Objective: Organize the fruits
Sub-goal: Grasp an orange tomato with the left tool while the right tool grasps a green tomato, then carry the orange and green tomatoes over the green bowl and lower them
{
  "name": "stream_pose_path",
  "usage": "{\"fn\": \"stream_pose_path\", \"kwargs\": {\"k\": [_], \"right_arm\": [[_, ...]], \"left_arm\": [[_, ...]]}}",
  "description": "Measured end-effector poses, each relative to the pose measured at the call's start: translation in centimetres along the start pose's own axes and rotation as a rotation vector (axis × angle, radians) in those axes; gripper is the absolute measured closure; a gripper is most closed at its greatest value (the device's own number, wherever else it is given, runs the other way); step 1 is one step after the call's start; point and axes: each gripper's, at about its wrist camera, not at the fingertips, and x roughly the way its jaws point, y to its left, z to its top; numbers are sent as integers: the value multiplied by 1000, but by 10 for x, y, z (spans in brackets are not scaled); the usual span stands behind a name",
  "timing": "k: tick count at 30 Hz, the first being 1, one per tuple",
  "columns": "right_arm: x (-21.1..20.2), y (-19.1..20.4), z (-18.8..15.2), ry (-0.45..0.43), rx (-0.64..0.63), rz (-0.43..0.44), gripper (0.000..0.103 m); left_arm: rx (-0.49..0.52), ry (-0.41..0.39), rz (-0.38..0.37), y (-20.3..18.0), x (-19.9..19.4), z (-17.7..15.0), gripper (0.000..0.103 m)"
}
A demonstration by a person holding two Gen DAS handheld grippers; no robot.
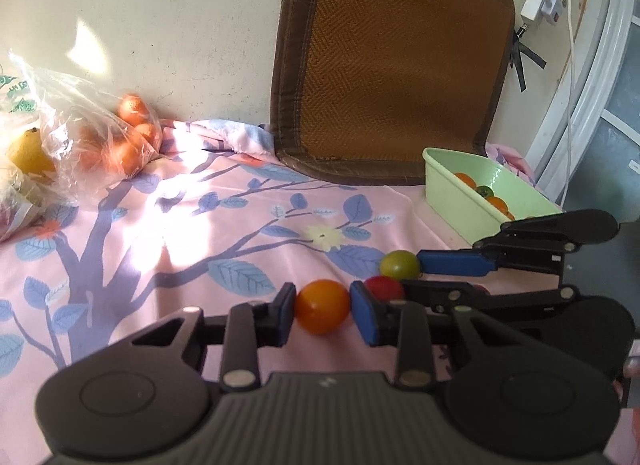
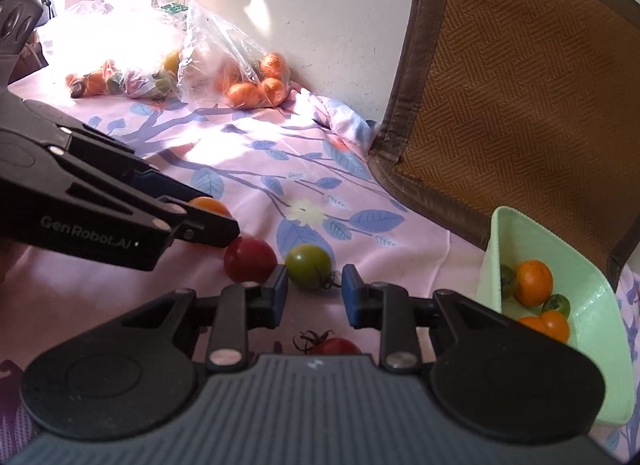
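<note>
- The left hand-held gripper (image 1: 322, 312) has its blue pads on either side of an orange tomato (image 1: 322, 307); both pads look to be touching the skin, so I judge it clamped on the fruit, which sits low over the floral cloth (image 1: 224, 217), whether lifted or resting I cannot tell.
- The right hand-held gripper (image 2: 314, 295) is apart, its pads spread just short of a green tomato (image 2: 309, 266) that lies on the cloth ahead of the gap, not yet between the pads.
- A red tomato (image 2: 249, 264) lies just beside the green one, close to the tip of the left tool; another red tomato (image 2: 334, 345) with its calyx sits under the right tool's body.
- The green bin (image 2: 576, 277) stands to the right, near the woven cushion (image 2: 528, 105), and already holds several orange and green tomatoes.
- Bags of fruit (image 2: 240, 65) lie well apart, against the wall.
- Step in hand, as I judge it: gathering loose tomatoes into the bin, partway done.
- Next move calls for lifting the orange tomato clear of the red one and carrying it across to the bin, while the right tool advances to straddle the green tomato before closing gently, since the skins are smooth and round and may roll.
</note>
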Motion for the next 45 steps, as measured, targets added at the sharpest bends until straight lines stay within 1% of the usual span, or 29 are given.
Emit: {"fn": "stream_pose_path", "kwargs": {"k": [3, 6, 8, 10, 12, 14, 15, 16, 18, 20, 23, 25, 28, 30, 32, 34, 35, 36, 39, 41, 45], "right_arm": [[-8, -1, -3, -24, 33, 20, 78], [-32, -1, -10, -84, 58, -16, 78], [-53, -3, -20, -124, 101, -13, 78], [-75, -4, -35, -152, 131, -19, 78], [-96, -2, -55, -166, 158, -30, 79], [-116, -3, -78, -164, 199, -40, 81], [-124, -3, -88, -160, 215, -48, 87], [-132, -3, -98, -154, 234, -58, 88], [-145, -3, -118, -142, 277, -69, 88], [-153, -1, -133, -125, 293, -81, 88], [-155, 2, -149, -96, 302, -97, 88], [-155, 2, -154, -95, 319, -101, 88], [-160, -1, -154, -135, 343, -105, 86], [-161, -4, -153, -149, 353, -97, 78], [-159, -4, -153, -149, 355, -95, 78], [-158, -2, -153, -148, 351, -86, 75], [-158, -1, -152, -149, 348, -80, 71], [-157, -1, -151, -151, 344, -76, 69], [-153, 0, -148, -158, 334, -73, 69], [-149, -1, -146, -155, 340, -69, 69], [-143, -1, -147, -149, 330, -53, 72]], "left_arm": [[-13, -23, -9, -2, -16, -3, 73], [-16, -62, -26, -11, -39, -10, 73], [-7, -79, -47, -21, -54, -19, 73], [12, -76, -69, -35, -64, -31, 73], [33, -55, -91, -51, -68, -47, 73], [51, -30, -111, -66, -69, -62, 73], [61, -20, -118, -74, -70, -69, 73], [72, -12, -125, -81, -70, -75, 73], [94, 0, -140, -95, -70, -85, 73], [110, 15, -146, -105, -68, -94, 73], [142, -1, -112, -114, -70, -100, 72], [134, 3, -108, -115, -71, -99, 72], [126, 9, -100, -114, -74, -98, 72], [128, 7, -91, -115, -77, -98, 72], [126, 5, -89, -115, -78, -98, 72], [125, 5, -88, -115, -79, -99, 72], [125, 6, -87, -115, -79, -99, 72], [125, 8, -86, -115, -79, -99, 72], [128, 16, -80, -114, -76, -101, 72], [132, 7, -78, -115, -77, -104, 72], [146, 8, -78, -117, -77, -101, 72]]}}
